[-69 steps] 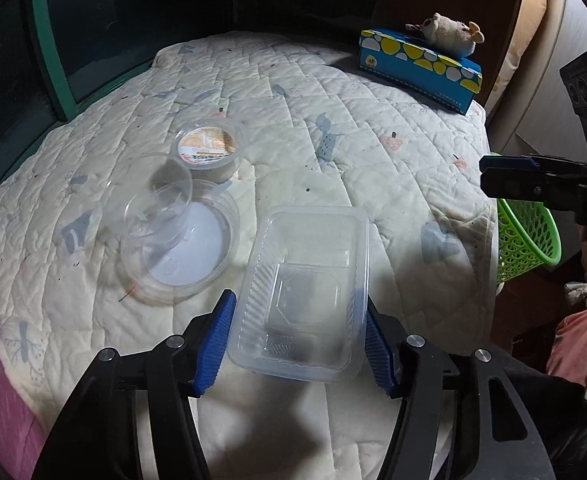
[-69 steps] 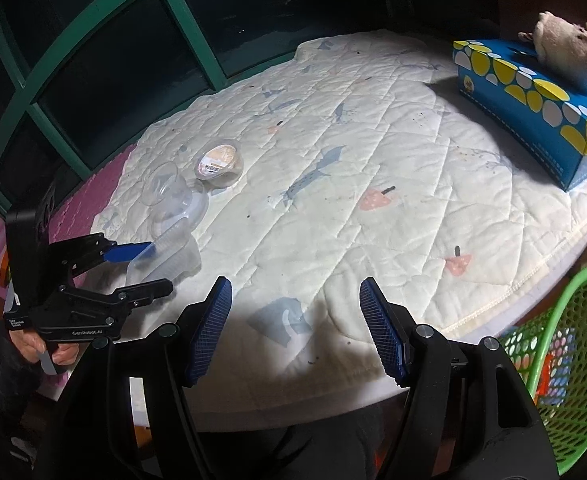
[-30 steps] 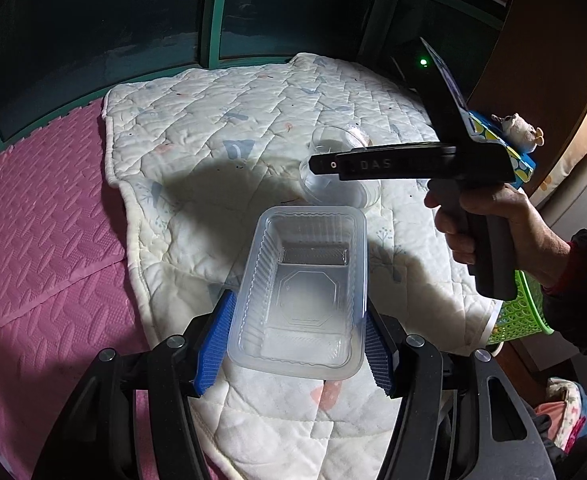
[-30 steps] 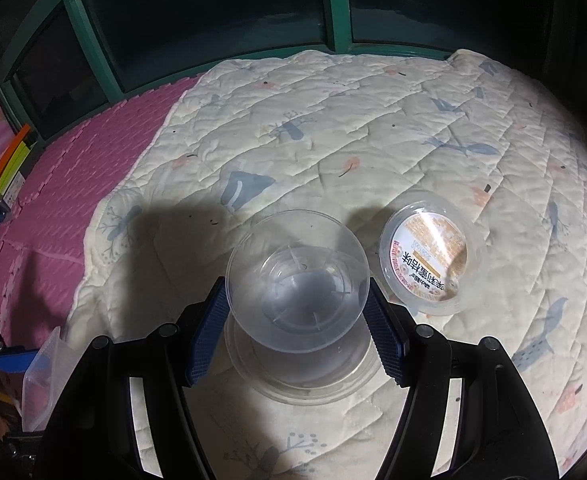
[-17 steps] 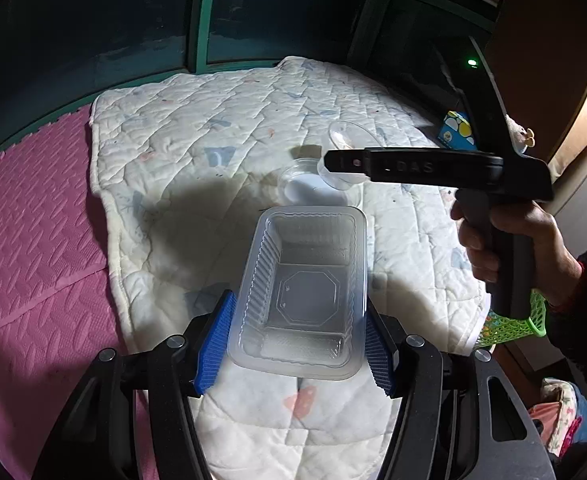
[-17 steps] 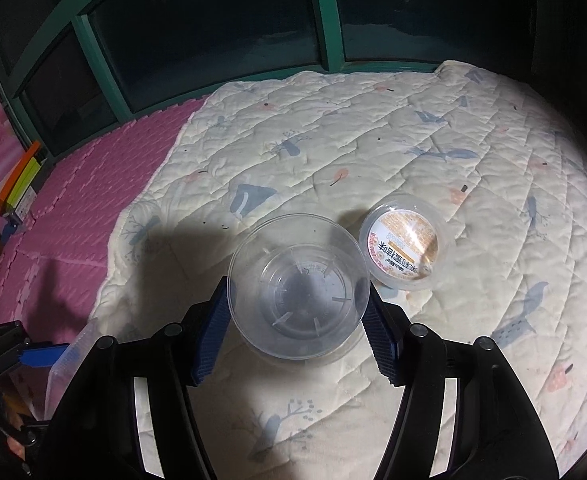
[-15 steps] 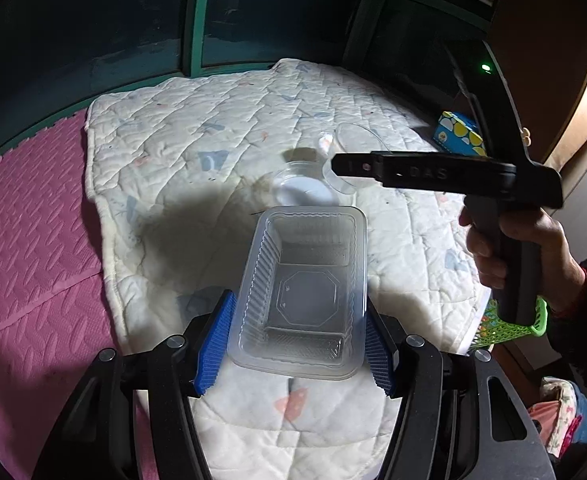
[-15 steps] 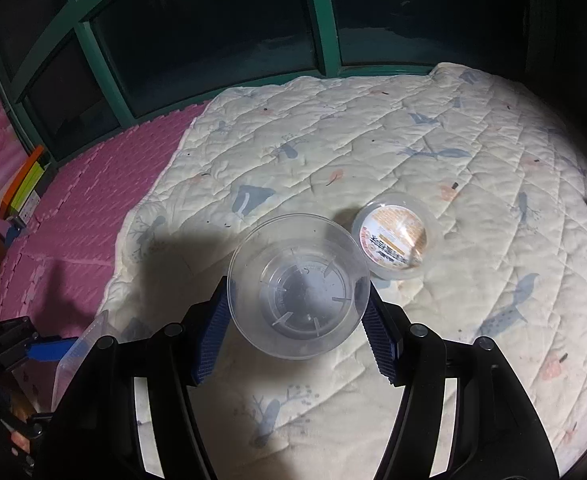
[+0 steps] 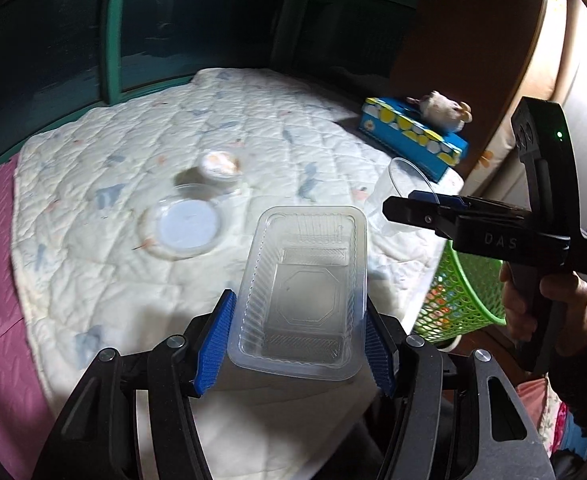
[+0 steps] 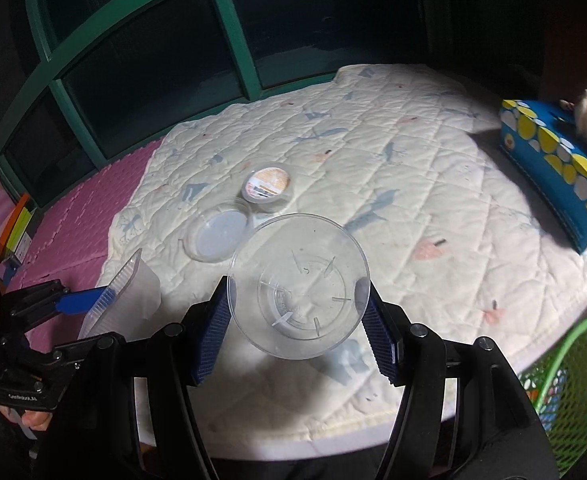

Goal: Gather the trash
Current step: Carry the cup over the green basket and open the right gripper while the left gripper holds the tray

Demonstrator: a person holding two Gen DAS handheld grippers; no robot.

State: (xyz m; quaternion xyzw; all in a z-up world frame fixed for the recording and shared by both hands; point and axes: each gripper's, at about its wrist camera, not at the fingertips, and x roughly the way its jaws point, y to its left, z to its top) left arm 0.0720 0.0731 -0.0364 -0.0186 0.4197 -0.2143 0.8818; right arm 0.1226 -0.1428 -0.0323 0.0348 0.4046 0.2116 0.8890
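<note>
Clear plastic tray (image 9: 301,284) sits clamped btwn blue pads of left gripper (image 9: 295,344), held above near edge of quilt (image 9: 141,280). Right gripper (image 10: 295,322) clamps clear cup (image 10: 299,284) w/ both pads, over quilt's near part. Round lid (image 10: 217,236) & labelled tub (image 10: 269,186) lie mid-quilt, touching. Green basket (image 9: 461,300) at near right.

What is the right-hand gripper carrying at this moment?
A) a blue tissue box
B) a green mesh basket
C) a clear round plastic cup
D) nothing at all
C: in the right wrist view the right gripper has its blue pads pressed on either side of a clear round plastic cup, lifted above the quilt.
</note>
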